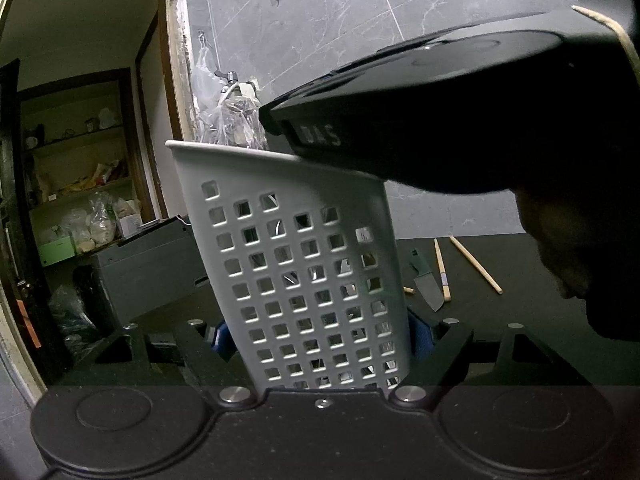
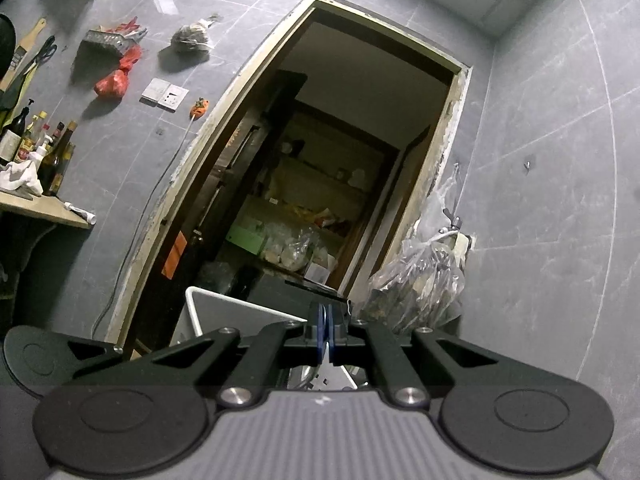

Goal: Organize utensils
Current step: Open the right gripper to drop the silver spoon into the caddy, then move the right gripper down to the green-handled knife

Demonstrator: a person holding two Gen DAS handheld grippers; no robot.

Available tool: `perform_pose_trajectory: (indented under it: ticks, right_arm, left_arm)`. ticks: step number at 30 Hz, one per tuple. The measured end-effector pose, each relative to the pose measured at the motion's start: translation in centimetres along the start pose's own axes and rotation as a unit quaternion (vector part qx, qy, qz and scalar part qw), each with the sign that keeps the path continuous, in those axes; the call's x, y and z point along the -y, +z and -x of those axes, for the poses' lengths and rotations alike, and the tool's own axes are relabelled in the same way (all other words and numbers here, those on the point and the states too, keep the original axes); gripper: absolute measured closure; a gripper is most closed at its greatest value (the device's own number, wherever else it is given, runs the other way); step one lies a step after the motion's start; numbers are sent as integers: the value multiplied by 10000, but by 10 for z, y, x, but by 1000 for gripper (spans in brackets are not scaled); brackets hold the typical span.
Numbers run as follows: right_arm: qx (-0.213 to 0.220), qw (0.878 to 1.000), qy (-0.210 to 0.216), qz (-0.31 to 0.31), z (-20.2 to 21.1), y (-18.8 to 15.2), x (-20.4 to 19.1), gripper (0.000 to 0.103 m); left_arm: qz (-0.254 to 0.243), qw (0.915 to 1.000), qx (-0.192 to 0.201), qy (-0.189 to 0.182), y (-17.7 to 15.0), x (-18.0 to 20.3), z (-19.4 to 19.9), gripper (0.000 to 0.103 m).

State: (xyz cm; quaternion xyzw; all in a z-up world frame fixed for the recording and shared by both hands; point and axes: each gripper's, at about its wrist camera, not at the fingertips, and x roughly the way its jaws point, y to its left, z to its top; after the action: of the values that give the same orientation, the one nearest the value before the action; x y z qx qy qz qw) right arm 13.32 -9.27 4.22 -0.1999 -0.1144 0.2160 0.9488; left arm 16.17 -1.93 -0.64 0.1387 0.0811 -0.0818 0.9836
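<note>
Left claw (image 1: 320, 340) is clamped on the basket (image 1: 296, 264): blue pads (image 1: 422, 338) press both side walls low down, so the white perforated holder sits tilted between the fingers, rim leaning toward the left of the left wrist view. Through its square holes, bits of metal utensils show inside; can't tell which ones. Right claw (image 2: 325, 330) is together, blue pads touching with nothing visible between them, and it sits just above the basket rim (image 2: 240, 304). In the left wrist view the right tool's black body (image 1: 440, 100) fills the upper right and overlaps the rim's right end; contact there can't be judged. A hand (image 1: 568, 248) shows dimly under that body at the right edge. On the dark bench (image 1: 500, 340), to the right of the basket: a knife (image 1: 426, 284) with a green handle lying flat, blade toward the camera, one chopstick (image 1: 442, 270) just beside it and a second chopstick (image 1: 476, 264) a bit further right, apart from the first. Another wooden tip (image 1: 409, 290) pokes out just past the basket's right edge. Behind the basket: a clear plastic bag (image 1: 236, 120) hanging on the grey tiled wall (image 1: 340, 20) next to an open doorway (image 1: 80, 140). The right wrist view also has bottles (image 2: 36, 144) on a shelf at far left.
</note>
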Motion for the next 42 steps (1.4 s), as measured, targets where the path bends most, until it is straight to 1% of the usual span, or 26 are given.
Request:
perform_pose_trajectory:
  ticks: [10,11,13,15,16,17,19,21,23,24,27,29,31,34,35,38,42]
  right_arm:
    - [-29,9999,58,-125,2,0,7,99]
    - [-25,9999,52,-122,2,0,7,96]
    - [12,9999,27,-154,3,0,9,83]
    - [49,9998,2,-198,5,0,14,46]
    - [86,9997,-35,-213,6,0,16,41]
    - [112,9997,-106,-211,8,1,19,40]
    - [118,9993,-290,-202,12,0,25,33]
    - [126,9981,-543,-258,15,-2,36,16]
    - [97,9961,-811,-343,18,-5,47,9]
    - [41,9944,-975,-406,19,-8,54,7]
    - [-249,9875,-1405,-668,18,-19,77,1]
    - [-521,9811,-1629,-906,16,-29,93,1]
    - [-799,9756,-1704,-1129,14,-40,106,0]
    - [-1352,9648,-1707,-1474,10,-60,123,0]
    - [-1572,9593,-1702,-1612,8,-69,128,0]
    - [-2059,9441,-1619,-2003,1,-87,140,0]
    - [-2669,9216,-1281,-2509,-18,-109,154,0]
  left_arm:
    - [-5,10000,1,6,0,0,0,22]
    - [-6,10000,3,1,-1,-1,0,22]
    - [-3,10000,7,-9,0,-1,1,22]
    - [11,10000,9,-25,-1,-2,1,22]
    - [16,10000,11,-34,-1,-2,1,22]
    - [17,10000,13,-41,-1,-3,1,22]
    - [20,10000,21,-41,-1,-3,1,22]
    - [23,10000,27,-41,-1,-4,1,22]
    - [25,10000,26,-37,-2,-4,1,22]
    - [24,10000,26,-35,-2,-4,0,22]
    - [28,10000,23,-24,-2,-4,0,22]
    - [30,10000,27,-17,-2,-3,0,22]
    - [33,10000,32,-16,-3,-2,-1,22]
    - [31,10000,32,-18,-3,-2,-1,22]
    - [30,10000,34,-18,-3,-2,-1,22]
    - [17,10000,41,-20,-3,0,0,22]
    - [12,10000,41,-15,-3,-1,-1,22]
